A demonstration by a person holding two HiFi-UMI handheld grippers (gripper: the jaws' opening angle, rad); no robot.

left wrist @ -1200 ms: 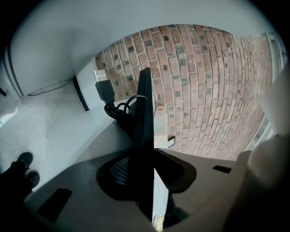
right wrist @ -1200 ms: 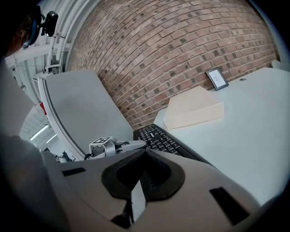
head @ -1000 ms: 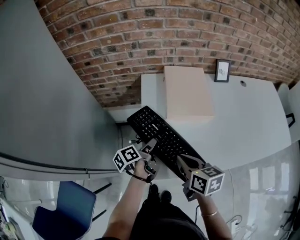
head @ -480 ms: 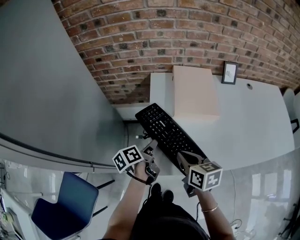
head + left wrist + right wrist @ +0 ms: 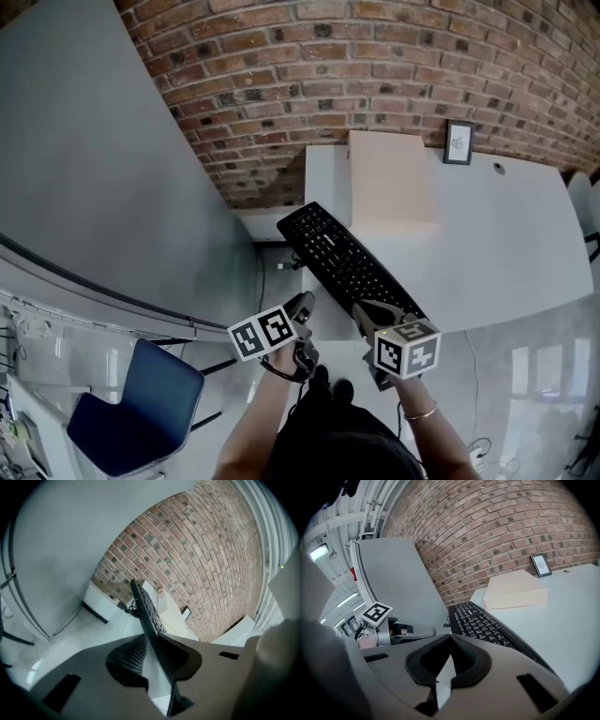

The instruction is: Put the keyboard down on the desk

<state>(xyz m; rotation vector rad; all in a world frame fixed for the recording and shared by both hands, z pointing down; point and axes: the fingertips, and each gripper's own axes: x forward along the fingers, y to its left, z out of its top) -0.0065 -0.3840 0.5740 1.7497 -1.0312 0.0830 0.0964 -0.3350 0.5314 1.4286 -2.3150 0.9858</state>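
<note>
**Keyboard at the desk's left corner, your left gripper clear of it**

The black keyboard [image 5: 342, 264] lies slantwise over the near left part of the white desk [image 5: 506, 244], keys up. Its far end reaches past the desk's left edge, and its near end comes to the desk's front edge. These views do not show whether it bears fully on the desk top. Beyond it on the desk stands a tan box [image 5: 392, 183]. A small framed picture [image 5: 457, 142] stands against the brick wall [image 5: 375, 66] behind.

Your left gripper [image 5: 302, 302] hangs just beside the keyboard's left long edge, off the desk, and in the head view it is not touching the keyboard. Its jaws stand partly apart and have just been closing. In the left gripper view the keyboard shows edge-on, in line with the gap between the jaws. A pale strip separates it from the left pad [image 5: 132, 654], so the pads press on nothing.

Your right gripper [image 5: 364, 309] sits over the keyboard's near end. In the right gripper view its jaws are drawn together at the tips, with only a pale sliver showing in the gap lower down. The keyboard runs away from just behind the right jaw, and none of it shows between the pads.

A blue chair [image 5: 131, 412] stands on the floor at your lower left, well apart from the desk.
</note>
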